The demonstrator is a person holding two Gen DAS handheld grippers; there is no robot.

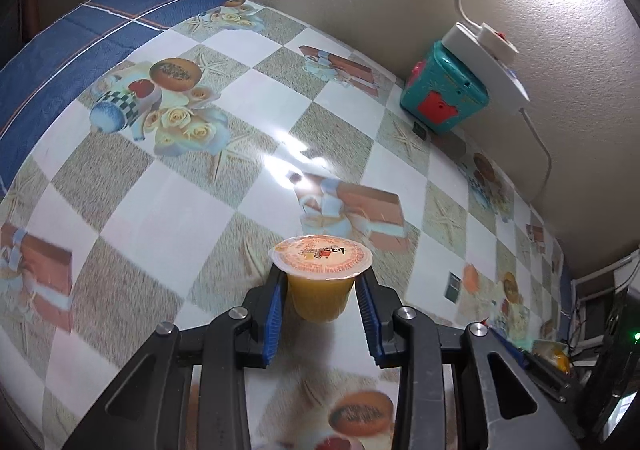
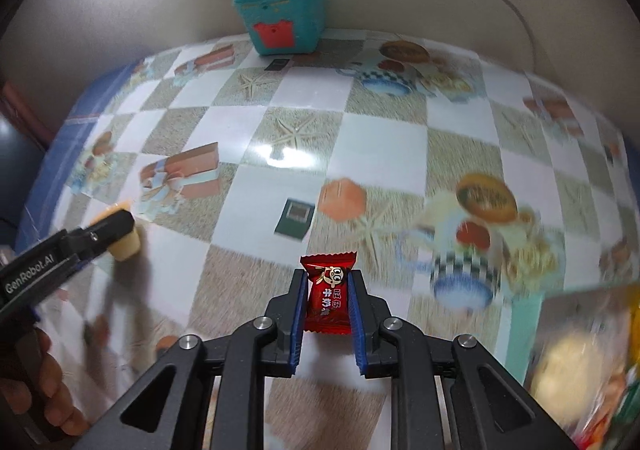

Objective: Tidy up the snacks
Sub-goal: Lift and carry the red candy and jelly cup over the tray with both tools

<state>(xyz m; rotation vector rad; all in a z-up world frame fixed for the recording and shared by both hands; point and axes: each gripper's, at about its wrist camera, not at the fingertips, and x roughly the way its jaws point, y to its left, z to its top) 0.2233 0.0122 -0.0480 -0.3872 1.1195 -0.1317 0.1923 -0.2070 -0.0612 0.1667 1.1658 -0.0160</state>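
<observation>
An orange jelly cup (image 1: 321, 276) is clamped in the closed left tool (image 1: 322, 286), and a red candy (image 2: 328, 298) in the closed right tool (image 2: 328, 300); both are held above the near bench (image 1: 160, 217).

A teal box (image 2: 280, 23) stands against the wall on the patterned tabletop (image 2: 380, 137), a white power strip (image 1: 486, 61) resting on it.
</observation>
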